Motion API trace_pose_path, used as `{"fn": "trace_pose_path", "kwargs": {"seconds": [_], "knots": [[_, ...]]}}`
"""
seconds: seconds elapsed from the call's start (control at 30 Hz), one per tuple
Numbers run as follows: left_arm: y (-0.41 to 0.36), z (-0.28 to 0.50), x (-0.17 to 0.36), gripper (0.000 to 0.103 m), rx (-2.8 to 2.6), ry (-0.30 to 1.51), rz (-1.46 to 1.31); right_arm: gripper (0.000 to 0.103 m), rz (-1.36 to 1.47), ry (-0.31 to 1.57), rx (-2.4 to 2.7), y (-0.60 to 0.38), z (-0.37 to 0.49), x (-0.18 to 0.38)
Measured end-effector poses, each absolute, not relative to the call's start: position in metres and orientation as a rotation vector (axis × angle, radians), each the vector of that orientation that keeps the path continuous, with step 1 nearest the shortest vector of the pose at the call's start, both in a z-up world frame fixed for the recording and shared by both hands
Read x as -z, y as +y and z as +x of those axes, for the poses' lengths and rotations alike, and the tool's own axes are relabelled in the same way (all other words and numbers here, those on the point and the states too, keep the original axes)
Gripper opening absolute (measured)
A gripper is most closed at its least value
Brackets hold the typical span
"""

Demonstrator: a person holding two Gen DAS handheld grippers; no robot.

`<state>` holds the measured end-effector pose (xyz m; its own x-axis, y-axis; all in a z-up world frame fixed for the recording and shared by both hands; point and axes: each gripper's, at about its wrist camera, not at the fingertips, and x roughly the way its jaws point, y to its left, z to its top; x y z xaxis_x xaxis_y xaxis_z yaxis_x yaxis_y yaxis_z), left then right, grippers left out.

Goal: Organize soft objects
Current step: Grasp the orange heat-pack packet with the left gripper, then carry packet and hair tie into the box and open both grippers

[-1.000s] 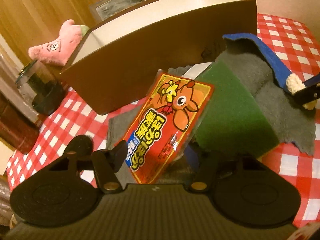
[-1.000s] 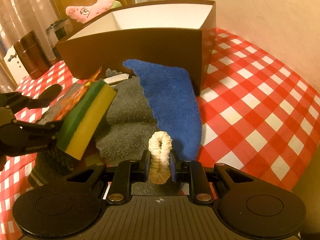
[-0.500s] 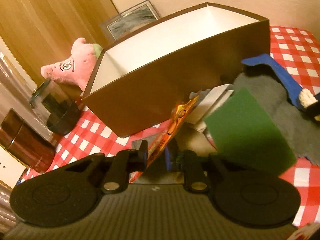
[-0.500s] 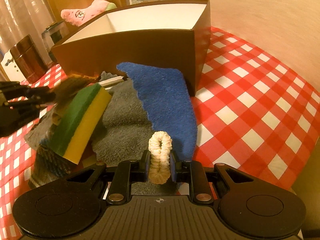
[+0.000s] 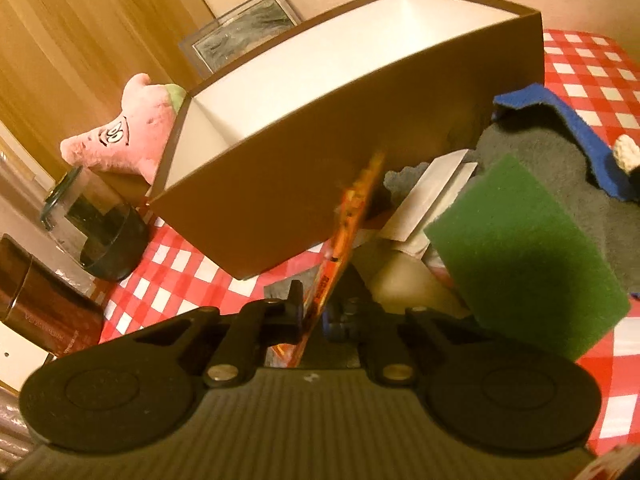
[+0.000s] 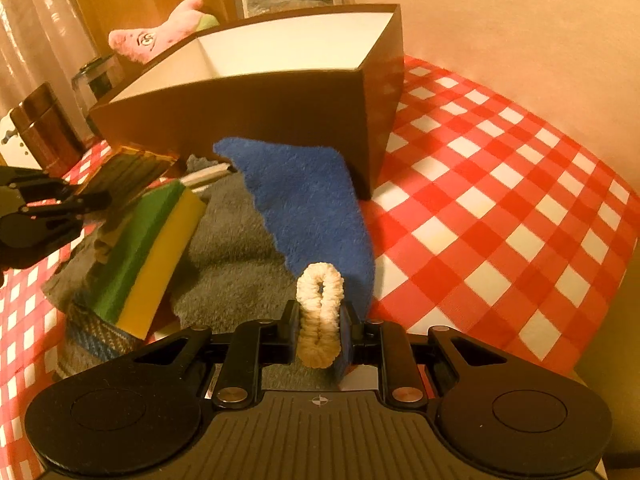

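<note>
Presently, nearest the left wrist camera, the left gripper [image 5: 316,312] has just been closing, and its jaws now stand pinched on the lower edge of a thin orange packet [image 5: 352,220]. A second ago that packet lay face-on between wide jaws; it now shows edge-on and tilted toward the box. Judgement: the grasp is made, and the packet looks ready to be carried off.

Nearest the right wrist camera, the right gripper [image 6: 320,332] holds a cream scrunchie [image 6: 320,312] upright between narrow jaws, unchanged over the same interval.

Just beyond the grippers lies the pile of soft goods. A green-and-yellow sponge [image 6: 148,256] leans at the left of the right wrist view, resting on a grey towel [image 6: 236,256], with a blue cloth [image 6: 308,196] draped to its right, reaching the box wall. A white folded item [image 5: 432,196] sits between packet and sponge; its nature cannot be told.

Farther off stands the brown box [image 6: 256,116], open-topped; no contents show in the visible part of its white interior. Judgement: nothing appears sorted yet; both held items await placing. All rests on a red checked tablecloth [image 6: 500,208].

Farthest, beyond the box to the left, a pink plush toy [image 5: 128,136] lies untouched.
</note>
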<state>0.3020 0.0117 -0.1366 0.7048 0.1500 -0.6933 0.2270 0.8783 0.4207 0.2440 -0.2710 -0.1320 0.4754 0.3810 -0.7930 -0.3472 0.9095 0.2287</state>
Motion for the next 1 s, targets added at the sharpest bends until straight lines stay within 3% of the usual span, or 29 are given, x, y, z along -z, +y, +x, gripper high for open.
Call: {"fn": "trace_pose_path", "kwargs": {"seconds": [0.63,1.0], "knots": [[0.036,0.281,0.041,0.003,-0.037,0.73,0.24,0.021,-0.007,0.819,-0.557,-0.253,0.258,0.062],[0.021,0.332,-0.01,0.003,-0.006,0.627,0.17,0.021,-0.011,0.713,-0.602,-0.23,0.312,0.019]]}}
